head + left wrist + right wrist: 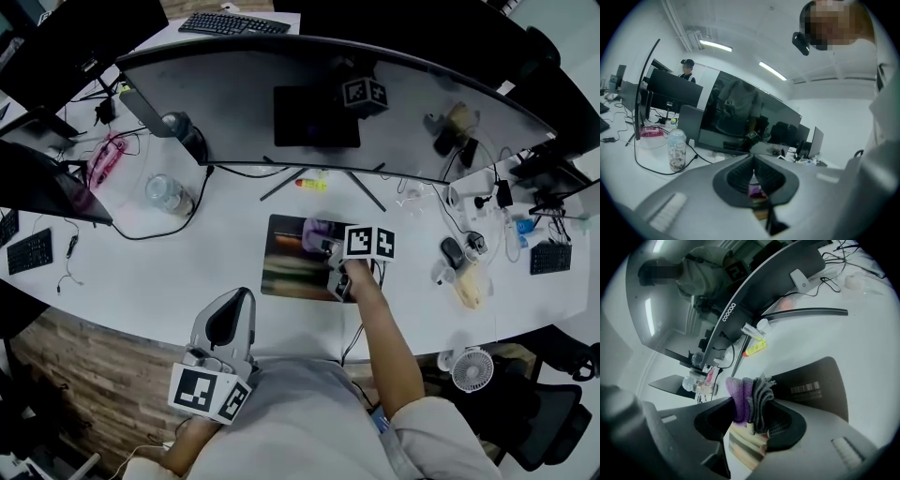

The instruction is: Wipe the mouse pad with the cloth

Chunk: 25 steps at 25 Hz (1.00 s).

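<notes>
Two colours, purple and grey, show in the cloth, bunched and clamped in the jaws of the right gripper. It looks soft and light. It should fold and drag rather than slide, so a bite deep into the bunch, as here, seems right; a grip on a loose edge would likely let it trail. The pad lies flat on the tabletop in front of the monitor stand. It looks thin and limp, and may creep under a sideways rub.

The right gripper view gives the bite itself: folds standing up between the jaws, the striped pad just below. Whether cloth touches pad I cannot tell. Only the head view places things, with the right gripper and cloth over the pad's far right part and the left gripper back at the near edge, well apart. The left gripper view shows its jaws together on nothing.
</notes>
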{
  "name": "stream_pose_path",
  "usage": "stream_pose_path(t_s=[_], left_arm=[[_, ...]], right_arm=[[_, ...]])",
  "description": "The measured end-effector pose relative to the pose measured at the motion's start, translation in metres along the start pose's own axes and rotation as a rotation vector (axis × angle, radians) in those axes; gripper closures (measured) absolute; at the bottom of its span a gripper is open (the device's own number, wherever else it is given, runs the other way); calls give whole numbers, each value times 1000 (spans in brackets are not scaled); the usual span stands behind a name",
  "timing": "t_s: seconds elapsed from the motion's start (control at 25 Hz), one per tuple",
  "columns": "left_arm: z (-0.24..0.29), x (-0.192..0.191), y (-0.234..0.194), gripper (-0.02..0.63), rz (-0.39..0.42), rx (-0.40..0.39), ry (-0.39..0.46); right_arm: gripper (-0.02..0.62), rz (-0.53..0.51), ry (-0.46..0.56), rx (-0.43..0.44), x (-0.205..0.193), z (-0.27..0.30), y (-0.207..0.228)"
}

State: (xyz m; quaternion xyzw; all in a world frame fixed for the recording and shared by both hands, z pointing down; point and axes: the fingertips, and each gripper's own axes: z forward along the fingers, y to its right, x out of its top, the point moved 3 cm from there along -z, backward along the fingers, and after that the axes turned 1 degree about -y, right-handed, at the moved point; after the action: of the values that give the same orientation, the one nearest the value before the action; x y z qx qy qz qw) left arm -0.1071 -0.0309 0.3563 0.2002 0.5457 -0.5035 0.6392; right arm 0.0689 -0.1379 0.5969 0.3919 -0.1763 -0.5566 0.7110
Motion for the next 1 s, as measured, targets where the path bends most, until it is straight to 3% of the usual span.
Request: stream_pose_path(t_s=[0.48,1.0], left_arm=[[0,11,8,606,55,-29,15],[2,6,9,606,49,-39,4]], right_arm=[[397,17,12,-25,0,-17,14],[396,30,27,-67,1,-41,34]])
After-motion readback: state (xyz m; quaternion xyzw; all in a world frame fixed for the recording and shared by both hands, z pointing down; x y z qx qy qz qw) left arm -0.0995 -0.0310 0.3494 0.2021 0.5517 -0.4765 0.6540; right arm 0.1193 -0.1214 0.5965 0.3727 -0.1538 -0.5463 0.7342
